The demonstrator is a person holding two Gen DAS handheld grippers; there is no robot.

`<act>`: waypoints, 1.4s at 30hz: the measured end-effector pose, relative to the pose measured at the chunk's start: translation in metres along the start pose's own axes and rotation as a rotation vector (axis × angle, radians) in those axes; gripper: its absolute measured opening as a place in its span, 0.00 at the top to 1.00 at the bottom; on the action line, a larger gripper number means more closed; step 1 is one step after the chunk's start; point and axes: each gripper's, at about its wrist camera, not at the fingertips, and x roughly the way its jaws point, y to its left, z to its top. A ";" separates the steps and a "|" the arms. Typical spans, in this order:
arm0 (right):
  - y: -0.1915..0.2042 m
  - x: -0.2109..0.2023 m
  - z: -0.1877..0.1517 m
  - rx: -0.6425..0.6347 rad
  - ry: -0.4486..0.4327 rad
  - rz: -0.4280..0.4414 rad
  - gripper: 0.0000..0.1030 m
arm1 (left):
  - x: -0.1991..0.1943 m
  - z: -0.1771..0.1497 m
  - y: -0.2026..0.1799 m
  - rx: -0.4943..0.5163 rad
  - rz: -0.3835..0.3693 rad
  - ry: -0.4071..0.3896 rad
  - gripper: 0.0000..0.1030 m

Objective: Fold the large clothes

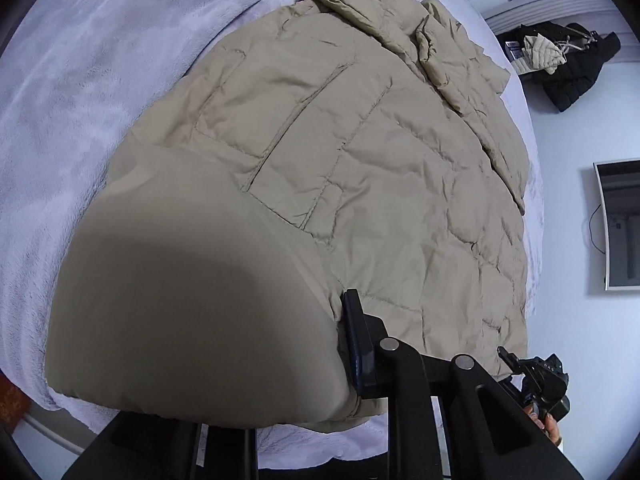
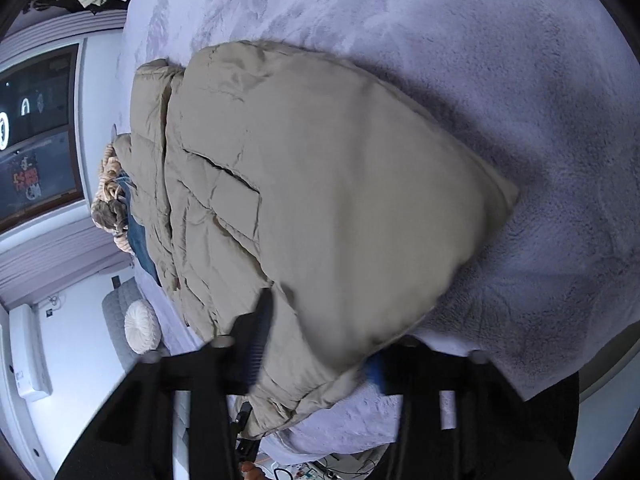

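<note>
A large beige quilted puffer jacket [image 1: 360, 168] lies spread on a lavender fleece blanket [image 1: 80, 80] on a bed. In the left wrist view a lifted smooth part of the jacket bulges close to the lens at lower left. My left gripper [image 1: 312, 360] is shut on that hem; only its right finger shows, the other is hidden by fabric. In the right wrist view the jacket [image 2: 320, 184] is partly folded over itself. My right gripper [image 2: 320, 360] is shut on the jacket's near edge, fabric between its fingers. The right gripper also shows in the left wrist view [image 1: 536, 380].
Blue jeans [image 2: 140, 240] and a knitted item [image 2: 110, 192] lie at the jacket's far end. Dark clothes [image 1: 568, 64] hang on the wall, a screen [image 1: 620, 224] is mounted beside the bed. A round white cushion [image 2: 140, 326] sits on a chair. The blanket [image 2: 520, 80] stretches wide around.
</note>
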 end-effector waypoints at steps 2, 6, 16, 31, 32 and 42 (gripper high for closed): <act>0.006 -0.003 -0.004 -0.037 -0.021 -0.017 0.89 | -0.003 0.001 -0.002 0.018 0.010 -0.008 0.77; 0.029 -0.010 -0.007 -0.145 -0.037 -0.055 0.92 | -0.021 0.006 -0.015 0.091 0.007 -0.060 0.84; 0.121 -0.033 0.010 -0.410 -0.090 -0.103 0.93 | -0.081 0.055 -0.067 0.193 -0.024 -0.226 0.84; 0.373 -0.020 0.100 -0.898 -0.169 -0.079 0.94 | -0.105 0.221 -0.188 0.250 0.049 -0.530 0.84; 0.388 -0.011 0.108 -0.924 -0.169 -0.087 0.94 | -0.099 0.235 -0.190 0.248 0.063 -0.535 0.84; 0.423 0.104 0.181 -0.882 -0.150 -0.175 0.94 | 0.009 0.341 -0.171 0.196 0.191 -0.420 0.84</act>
